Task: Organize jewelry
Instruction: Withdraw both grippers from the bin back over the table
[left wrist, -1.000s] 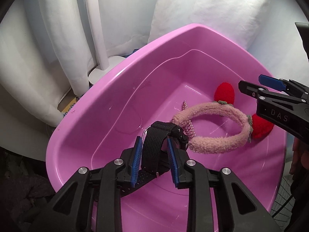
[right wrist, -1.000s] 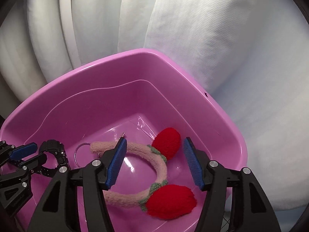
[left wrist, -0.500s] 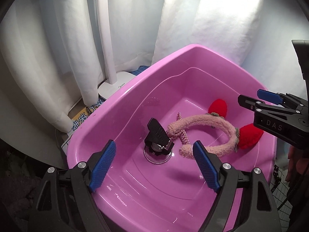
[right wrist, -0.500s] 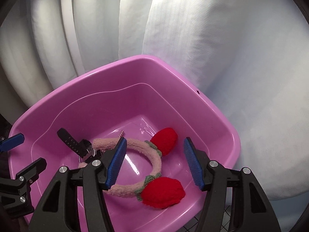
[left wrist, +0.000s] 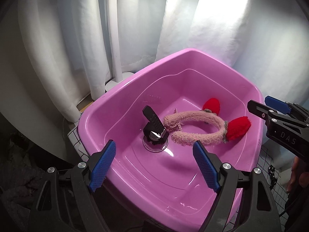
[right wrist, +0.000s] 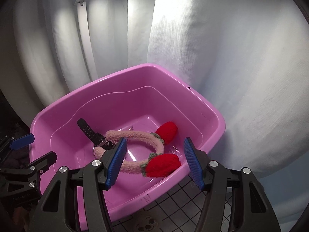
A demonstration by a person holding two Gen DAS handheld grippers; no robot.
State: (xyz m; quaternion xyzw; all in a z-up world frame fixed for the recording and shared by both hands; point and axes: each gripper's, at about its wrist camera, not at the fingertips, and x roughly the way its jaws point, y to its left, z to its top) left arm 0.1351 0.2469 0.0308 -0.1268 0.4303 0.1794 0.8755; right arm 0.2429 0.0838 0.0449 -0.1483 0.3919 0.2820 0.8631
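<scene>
The left claw (left wrist: 152,166) is hanging wide and empty, having let go of the black watch (left wrist: 154,127), now lying in the pink tub (left wrist: 193,61) against the fuzzy headband (left wrist: 199,123); the right claw (right wrist: 154,162) is gaping half-wide, empty, above the tub

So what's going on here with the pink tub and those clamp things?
A person is sorting jewelry into a pink tub using two hand-held grippers. The left gripper has just opened and let go of a black watch, which now lies on the tub's floor beside a fuzzy pink headband with red strawberry ends. A small beaded chain sits between them. The right gripper is open and empty above the tub's near edge.
</scene>
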